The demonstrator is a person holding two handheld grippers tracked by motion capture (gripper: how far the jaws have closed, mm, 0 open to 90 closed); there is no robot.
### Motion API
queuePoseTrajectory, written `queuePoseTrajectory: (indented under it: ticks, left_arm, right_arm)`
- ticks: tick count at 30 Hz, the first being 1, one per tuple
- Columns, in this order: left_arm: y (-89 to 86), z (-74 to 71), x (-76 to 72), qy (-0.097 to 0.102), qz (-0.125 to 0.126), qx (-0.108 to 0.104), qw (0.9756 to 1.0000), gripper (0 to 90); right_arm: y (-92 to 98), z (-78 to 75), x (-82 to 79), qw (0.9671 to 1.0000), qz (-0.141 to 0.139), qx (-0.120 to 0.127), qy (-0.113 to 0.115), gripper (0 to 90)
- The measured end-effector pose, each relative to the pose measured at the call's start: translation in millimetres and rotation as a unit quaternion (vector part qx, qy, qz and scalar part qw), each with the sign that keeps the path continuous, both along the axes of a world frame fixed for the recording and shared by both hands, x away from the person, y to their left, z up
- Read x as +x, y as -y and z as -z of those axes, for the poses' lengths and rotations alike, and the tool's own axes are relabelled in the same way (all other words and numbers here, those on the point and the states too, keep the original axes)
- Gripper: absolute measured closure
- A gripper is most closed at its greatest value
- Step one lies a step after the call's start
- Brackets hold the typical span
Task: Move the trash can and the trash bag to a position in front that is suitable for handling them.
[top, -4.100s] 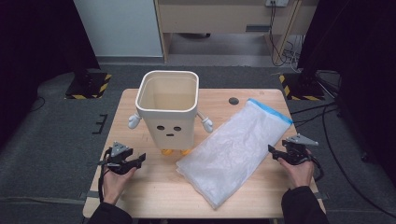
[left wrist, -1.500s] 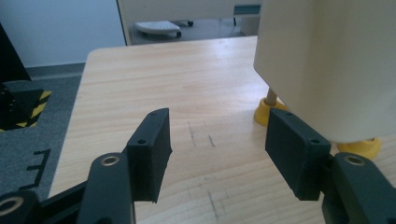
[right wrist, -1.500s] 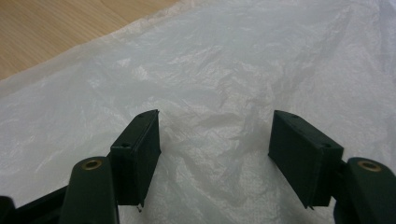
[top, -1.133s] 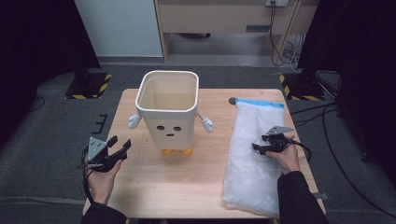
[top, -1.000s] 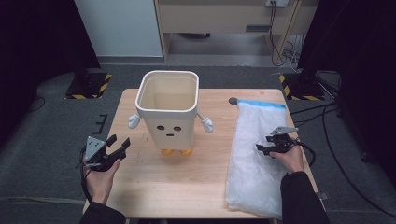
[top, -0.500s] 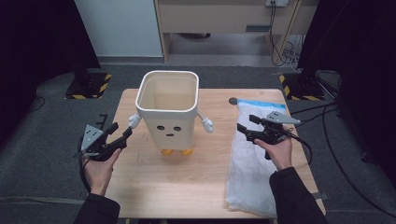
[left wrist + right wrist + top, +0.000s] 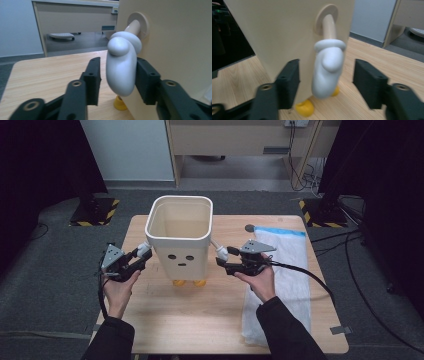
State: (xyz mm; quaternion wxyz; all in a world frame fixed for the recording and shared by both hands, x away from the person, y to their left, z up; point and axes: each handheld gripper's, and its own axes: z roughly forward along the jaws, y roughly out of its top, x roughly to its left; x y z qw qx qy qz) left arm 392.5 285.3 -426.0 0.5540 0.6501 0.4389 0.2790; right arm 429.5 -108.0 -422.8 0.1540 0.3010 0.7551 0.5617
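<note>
Character-faced bin [image 7: 180, 240] standing mid-table toward the far edge, interior empty as seen from the high view; clear plastic bag [image 7: 280, 280] lying flat along the right edge. In the left gripper view, left gripper [image 7: 116, 78] just closing around the bin's white mitten hand [image 7: 121, 67], one pad touching, the other with a gap. In the right gripper view, right gripper [image 7: 325, 82] also closing, jaws wide of the other mitten hand [image 7: 327, 72]; yellow feet [image 7: 305, 108] visible below.

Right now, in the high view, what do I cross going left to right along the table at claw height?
Left claw → the bin's left white mitten hand → cream bin with a face → its right white mitten hand → right claw → clear plastic bag with a blue edge.
</note>
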Motion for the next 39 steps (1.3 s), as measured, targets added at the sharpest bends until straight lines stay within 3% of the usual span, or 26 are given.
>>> queuePoseTrajectory:
  ticks: [2,3,4,5,12,17,26,29,34,39]
  left_arm:
    - [0.8,-0.5,-0.2,-0.003,0.0,-0.003,1.0,63.8]
    - [0.1,-0.6,-0.3,-0.007,0.001,-0.011,0.9999,64.3]
    - [0.1,-0.6,-0.3,-0.007,0.001,-0.011,0.9999,64.6]
    - [0.2,-0.6,-1.0,-0.011,0.002,-0.019,0.9998,64.9]
    - [8.5,-4.0,-7.5,-0.014,0.01,-0.05,0.9986,65.8]
    - [20.5,-6.2,-15.6,-0.017,0.032,-0.069,0.997,65.9]
    - [51.2,-3.7,-27.5,-0.031,0.063,-0.063,0.9956,66.0]
    - [61.0,-8.8,-34.1,-0.035,0.08,-0.045,0.9952,66.1]
    - [68.5,-9.5,-43.3,-0.036,0.091,-0.049,0.994,66.1]
    - [72.4,-14.3,-52.4,-0.044,0.097,-0.036,0.9937,66.2]
  right_arm:
    - [-4.3,3.0,2.9,0.9999,0.0,0.014,-0.004,49.8]
    - [-5.9,4.1,5.0,0.9998,0.003,0.019,-0.01,59.2]
    - [-5.9,4.1,5.0,0.9998,0.003,0.019,-0.01,59.2]
    - [-4.4,2.2,5.3,0.9998,0.005,0.016,-0.011,66.2]
    - [5.1,-4.9,0.8,0.9997,0.004,-0.012,-0.021,67.1]
    - [20.9,-10.5,-4.7,0.9997,0.005,-0.008,-0.025,67.1]
    - [56.5,-18.7,-18.6,0.9994,0.015,-0.018,-0.024,67.1]
    - [73.4,-19.4,-30.6,0.9993,0.017,-0.021,-0.027,67.1]
    - [83.9,-18.6,-42.4,0.9991,0.019,-0.019,-0.032,67.1]
    - [92.5,-18.3,-57.0,0.9993,0.015,-0.018,-0.029,67.1]
